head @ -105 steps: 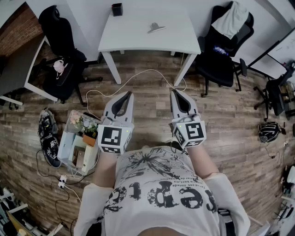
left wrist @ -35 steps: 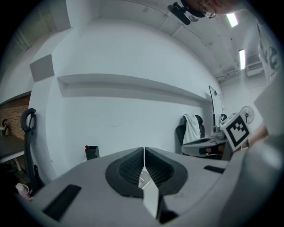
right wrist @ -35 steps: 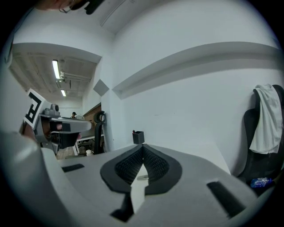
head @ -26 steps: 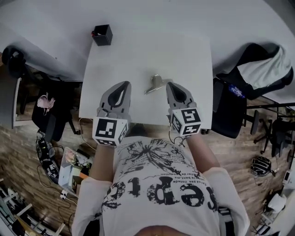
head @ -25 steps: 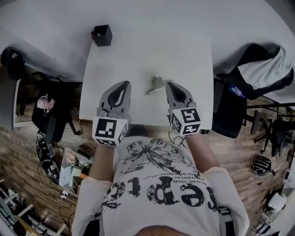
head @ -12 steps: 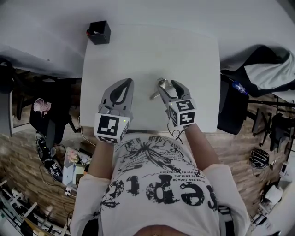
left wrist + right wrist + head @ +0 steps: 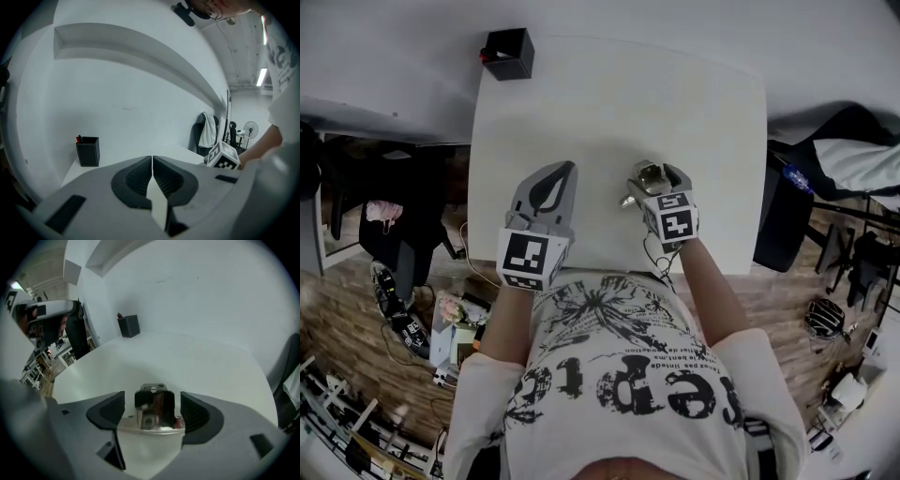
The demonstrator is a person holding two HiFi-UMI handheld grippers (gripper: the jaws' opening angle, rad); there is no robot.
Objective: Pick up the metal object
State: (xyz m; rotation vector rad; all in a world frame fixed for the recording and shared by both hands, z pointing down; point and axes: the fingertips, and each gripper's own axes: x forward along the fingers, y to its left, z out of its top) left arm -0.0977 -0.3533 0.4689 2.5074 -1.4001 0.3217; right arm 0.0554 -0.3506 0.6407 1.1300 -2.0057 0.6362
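Advanced hand-held gripper point(image 7: 659, 172) opening astride clip point(image 7: 154, 409)

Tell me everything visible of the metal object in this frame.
The metal object is shiny and chrome-looking: a boxy upright part with a screw head on top, above a curved polished plate. It appears to rest on the near half of the white table, between the opening jaws of the right gripper. Gaps show on both sides of its upright part, so neither pad presses it.

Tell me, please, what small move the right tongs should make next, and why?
Probably close the right tongs on the metal object: the jaws are opening, and the object stands between them with a gap at each side, not gripped.
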